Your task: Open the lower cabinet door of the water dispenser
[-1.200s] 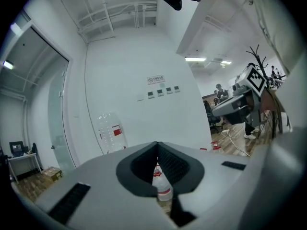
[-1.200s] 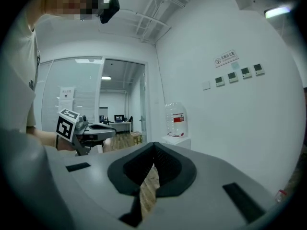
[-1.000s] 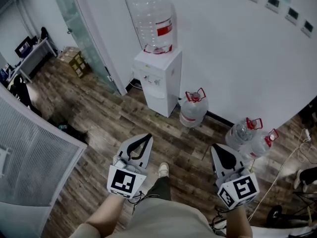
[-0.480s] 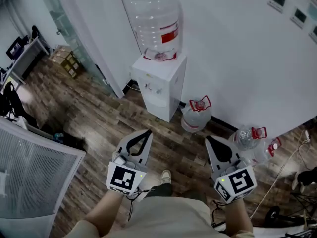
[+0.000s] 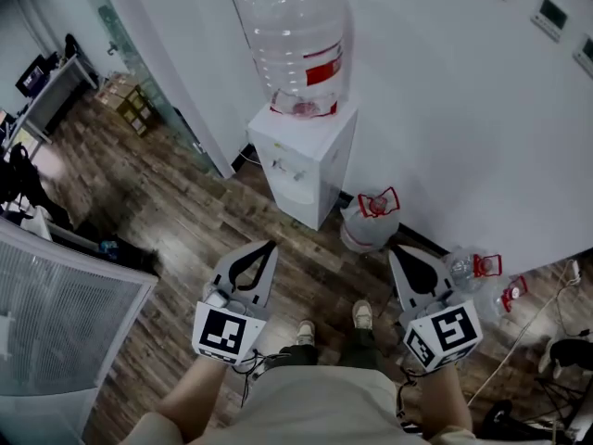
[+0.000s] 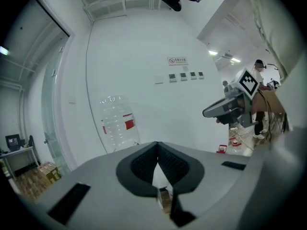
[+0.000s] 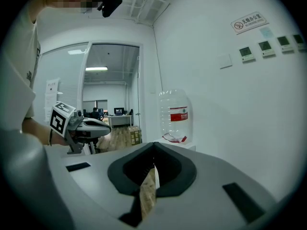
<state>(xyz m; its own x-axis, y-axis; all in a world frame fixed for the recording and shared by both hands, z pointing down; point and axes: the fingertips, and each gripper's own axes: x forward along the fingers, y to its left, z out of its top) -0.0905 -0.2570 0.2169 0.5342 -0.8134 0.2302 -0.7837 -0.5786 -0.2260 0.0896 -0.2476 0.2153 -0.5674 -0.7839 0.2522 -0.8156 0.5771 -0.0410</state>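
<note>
The white water dispenser (image 5: 303, 167) stands against the wall with a clear bottle (image 5: 299, 40) on top. Its lower cabinet door (image 5: 306, 202) is closed. Both grippers hover over the wood floor, short of the dispenser and apart from it. My left gripper (image 5: 270, 246) is shut and holds nothing, and so is my right gripper (image 5: 397, 251). The left gripper view shows its jaws (image 6: 157, 150) together, the bottle (image 6: 117, 123) ahead and the right gripper (image 6: 234, 107) to the side. In the right gripper view the closed jaws (image 7: 154, 152) point toward the bottle (image 7: 175, 116).
Spare water bottles stand on the floor right of the dispenser, one (image 5: 369, 219) beside it, two more (image 5: 468, 268) further right. A glass door (image 5: 139, 54) and cardboard boxes (image 5: 130, 109) lie left. A grey mesh panel (image 5: 56, 313) is at the near left. Cables (image 5: 519, 341) trail right.
The person has stepped toward the dispenser, which now looks larger and nearer. Both grippers travelled forward with the body, still shut and empty.
</note>
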